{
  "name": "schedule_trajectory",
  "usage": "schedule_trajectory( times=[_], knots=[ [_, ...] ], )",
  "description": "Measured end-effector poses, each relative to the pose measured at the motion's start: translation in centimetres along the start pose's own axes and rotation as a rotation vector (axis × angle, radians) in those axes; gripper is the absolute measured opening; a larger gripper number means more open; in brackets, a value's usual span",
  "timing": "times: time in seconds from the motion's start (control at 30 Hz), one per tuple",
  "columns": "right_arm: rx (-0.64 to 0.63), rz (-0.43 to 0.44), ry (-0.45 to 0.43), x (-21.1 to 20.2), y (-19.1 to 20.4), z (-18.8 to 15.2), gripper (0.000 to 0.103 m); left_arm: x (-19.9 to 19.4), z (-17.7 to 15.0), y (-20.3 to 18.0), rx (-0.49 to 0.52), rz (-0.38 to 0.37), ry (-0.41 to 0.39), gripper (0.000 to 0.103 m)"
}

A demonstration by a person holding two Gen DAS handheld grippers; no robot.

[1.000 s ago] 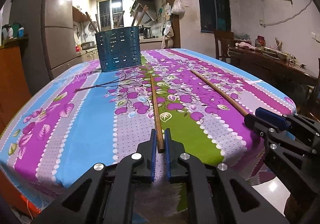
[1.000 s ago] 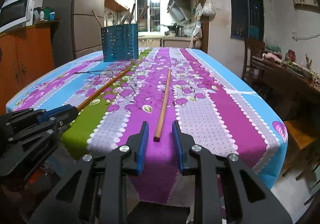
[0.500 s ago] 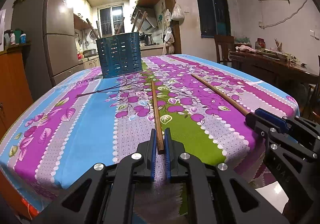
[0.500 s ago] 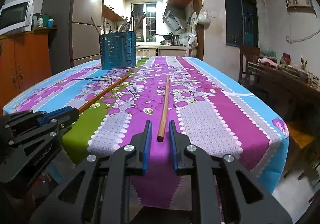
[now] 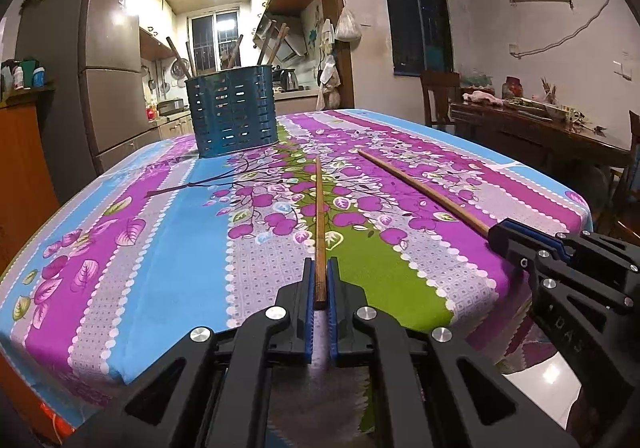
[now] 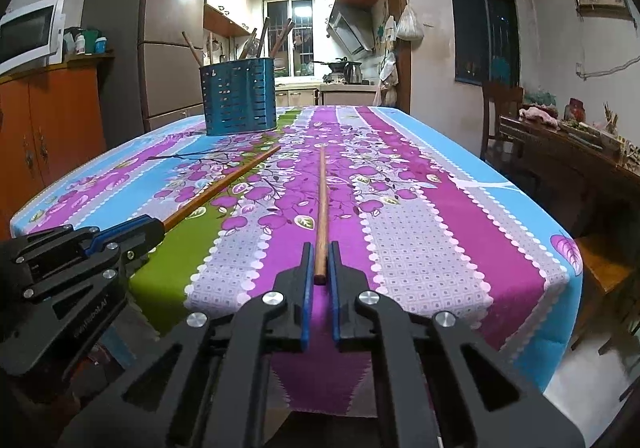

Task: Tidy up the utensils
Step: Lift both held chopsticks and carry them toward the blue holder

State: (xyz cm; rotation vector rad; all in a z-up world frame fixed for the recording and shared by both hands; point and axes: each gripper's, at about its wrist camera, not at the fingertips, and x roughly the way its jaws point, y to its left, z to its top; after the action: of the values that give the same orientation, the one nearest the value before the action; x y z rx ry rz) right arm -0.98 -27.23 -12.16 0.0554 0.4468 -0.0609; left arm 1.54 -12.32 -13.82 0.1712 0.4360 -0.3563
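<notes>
Floral cloth covers a kitchen worktop (image 5: 168, 248). Far back, a blue holder (image 5: 232, 111) already keeps several utensils. Two chopsticks remain lying near: left tongs (image 5: 319, 280) pinch one chopstick (image 5: 320, 215); right tongs (image 6: 320, 268) close around the other chopstick (image 6: 321, 199).

Little lettering shows. In the left wrist view, at the right edge of the frame, the black body of the right gripper (image 5: 496, 238) bears raised letters that look like "DAS", partly cut off. In the right wrist view, at lower left, the left gripper (image 6: 158, 230) carries a small printed line on its black side, too blurred to read for certain.
</notes>
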Motion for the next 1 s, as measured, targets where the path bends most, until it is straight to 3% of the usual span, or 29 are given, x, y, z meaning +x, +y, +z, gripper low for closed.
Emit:
schedule_trajectory(
  times=[0.33,0.6,0.8,1.0],
  knots=[
    [-0.003,-0.007,-0.045,-0.8,0.3,2.7,0.005,-1.2,2.2,4.9,-0.091,0.089,-0.02,0.007],
    [-0.081,0.009,-0.099,-1.1,2.5,5.1,0.005,-3.1,4.3,9.6,-0.13,0.157,-0.023,0.007],
    [-0.123,0.031,-0.162,-1.8,4.0,7.8,0.005,-5.2,6.2,12.7,-0.148,0.157,-0.051,0.007],
    [-0.161,0.051,-0.206,-2.8,5.2,9.5,0.005,-5.8,8.2,15.5,-0.106,0.079,0.027,0.007]
  ],
)
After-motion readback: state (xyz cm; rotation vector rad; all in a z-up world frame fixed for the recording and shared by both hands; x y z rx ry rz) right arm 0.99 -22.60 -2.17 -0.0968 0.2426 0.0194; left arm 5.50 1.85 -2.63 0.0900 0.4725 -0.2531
